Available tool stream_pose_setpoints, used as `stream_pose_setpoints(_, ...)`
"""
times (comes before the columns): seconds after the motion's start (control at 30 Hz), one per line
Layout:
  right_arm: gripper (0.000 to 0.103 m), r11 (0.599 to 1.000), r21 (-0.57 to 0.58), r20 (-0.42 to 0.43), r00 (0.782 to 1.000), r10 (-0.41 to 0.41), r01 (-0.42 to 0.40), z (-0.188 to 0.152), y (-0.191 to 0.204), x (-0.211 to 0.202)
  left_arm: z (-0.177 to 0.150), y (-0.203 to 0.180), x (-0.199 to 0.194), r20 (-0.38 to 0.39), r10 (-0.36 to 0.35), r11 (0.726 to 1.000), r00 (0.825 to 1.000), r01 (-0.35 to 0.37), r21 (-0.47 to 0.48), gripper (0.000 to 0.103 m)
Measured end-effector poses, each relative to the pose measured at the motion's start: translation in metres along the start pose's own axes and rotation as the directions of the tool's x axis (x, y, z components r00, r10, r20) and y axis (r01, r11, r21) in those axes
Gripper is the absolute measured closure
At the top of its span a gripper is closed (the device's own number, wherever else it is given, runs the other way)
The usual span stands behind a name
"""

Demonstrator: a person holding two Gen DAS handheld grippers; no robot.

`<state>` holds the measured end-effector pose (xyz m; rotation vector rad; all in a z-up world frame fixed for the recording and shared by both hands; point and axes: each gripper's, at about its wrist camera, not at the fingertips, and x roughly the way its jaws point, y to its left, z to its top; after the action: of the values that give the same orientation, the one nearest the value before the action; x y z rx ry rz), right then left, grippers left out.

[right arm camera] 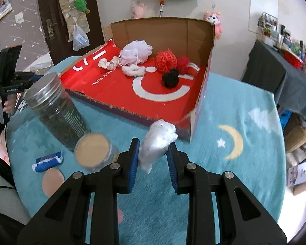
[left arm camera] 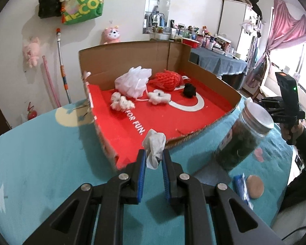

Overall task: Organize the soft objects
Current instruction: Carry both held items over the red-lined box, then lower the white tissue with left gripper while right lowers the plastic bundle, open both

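Left gripper [left arm camera: 154, 156]: black arms with blue ribbed pads, clenched on a crumpled white tissue [left arm camera: 154, 147] that sticks up past the fingertips, just in front of the box's near edge.
Right gripper [right arm camera: 152, 151]: same black and blue build, clamped on a white cotton wad [right arm camera: 158, 140]; the wad is fluffy, roughly a cylinder, its long axis tilted up and to the right, top end toward the box corner.
Box [left arm camera: 124, 55]: shallow cardboard tray, brown corrugated walls, glossy red floor with white lettering and a white curved mark; front edge torn and ragged.
In the box: a white mesh bath puff [left arm camera: 132, 80] at the back, a red knitted bundle [left arm camera: 166, 79] beside it, a small black pompom [left arm camera: 188, 90] to the right, a white fuzzy scrunchie [left arm camera: 159, 97] and a white knotted rope piece [left arm camera: 121, 101] nearer the front.
Jar [left arm camera: 244, 137]: clear, tall and round, metal screw lid, dark dried leaves inside, standing right of the box in the left view.
Small jar [right arm camera: 92, 152]: round, tan lid, blurred, just beside the right gripper's left finger.
Beside them: a blue and white wrapped packet [right arm camera: 48, 161].
Surface: round table under a teal fleecy cloth [right arm camera: 224, 163] printed with a yellow moon, stars and clouds.
Room: white walls with plush toys hung up, a green bag, pink curtains, a cluttered side table.
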<state>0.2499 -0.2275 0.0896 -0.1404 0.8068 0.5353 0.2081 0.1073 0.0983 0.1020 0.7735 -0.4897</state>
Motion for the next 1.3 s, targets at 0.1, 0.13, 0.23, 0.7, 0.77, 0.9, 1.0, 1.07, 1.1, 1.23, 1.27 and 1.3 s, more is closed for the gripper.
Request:
stream_pose_setpoints(0.1, 0.078, 1.000, -0.008, 0.010, 1.000, 0.018, -0.018, 0.012, -0.002, 0.002, 0.015, 0.000, 0.015, -0.021, -0.026, 1.000, 0.999, 0.025, -0.011, 0.086)
stream_pose_setpoints(0.13, 0.078, 1.000, -0.011, 0.013, 1.000, 0.027, -0.027, 0.017, -0.002, 0.004, 0.018, 0.000, 0.019, -0.029, -0.033, 0.999, 0.999, 0.032, -0.015, 0.086)
stream_pose_setpoints(0.23, 0.078, 0.999, -0.016, 0.019, 0.999, 0.051, -0.051, 0.032, -0.001, 0.010, 0.031, -0.002, 0.035, -0.063, -0.038, 0.999, 0.997, 0.037, -0.029, 0.086)
stream_pose_setpoints(0.7, 0.078, 0.997, 0.007, -0.228, 0.971, -0.070, 0.073, 0.087, -0.002, 0.090, 0.064, 0.005, 0.113, -0.291, 0.105, 0.993, 0.951, -0.117, -0.024, 0.086)
stream_pose_setpoints(0.77, 0.078, 0.997, 0.019, -0.262, 0.963, -0.070, 0.078, 0.090, -0.006, 0.099, 0.065, 0.009, 0.120, -0.317, 0.117, 0.991, 0.941, -0.133, -0.028, 0.086)
stream_pose_setpoints(0.9, 0.078, 0.996, 0.014, -0.301, 0.950, -0.085, 0.094, 0.098, -0.008, 0.110, 0.064, 0.014, 0.132, -0.359, 0.156, 0.985, 0.920, -0.174, -0.019, 0.086)
stream_pose_setpoints(1.0, 0.078, 0.993, -0.018, -0.316, 0.942, -0.114, 0.114, 0.099, -0.004, 0.115, 0.063, 0.017, 0.137, -0.378, 0.178, 0.981, 0.909, -0.196, -0.011, 0.086)
stream_pose_setpoints(1.07, 0.078, 0.993, -0.041, -0.332, 0.935, -0.122, 0.115, 0.100, -0.001, 0.119, 0.063, 0.018, 0.140, -0.381, 0.186, 0.979, 0.906, -0.203, -0.004, 0.086)
stream_pose_setpoints(1.1, 0.078, 0.991, -0.050, -0.338, 0.932, -0.133, 0.123, 0.100, 0.001, 0.122, 0.062, 0.017, 0.141, -0.382, 0.194, 0.978, 0.904, -0.209, 0.004, 0.086)
stream_pose_setpoints(1.23, 0.078, 0.987, -0.063, -0.365, 0.917, -0.160, 0.147, 0.102, 0.004, 0.136, 0.062, 0.016, 0.142, -0.387, 0.211, 0.975, 0.898, -0.220, 0.023, 0.085)
stream_pose_setpoints(1.27, 0.078, 0.986, -0.067, -0.370, 0.914, -0.165, 0.151, 0.102, 0.004, 0.139, 0.061, 0.017, 0.142, -0.388, 0.215, 0.975, 0.896, -0.222, 0.026, 0.085)
stream_pose_setpoints(1.3, 0.078, 0.987, -0.065, -0.375, 0.913, -0.164, 0.150, 0.102, 0.003, 0.141, 0.061, 0.017, 0.143, -0.390, 0.219, 0.974, 0.895, -0.226, 0.029, 0.085)
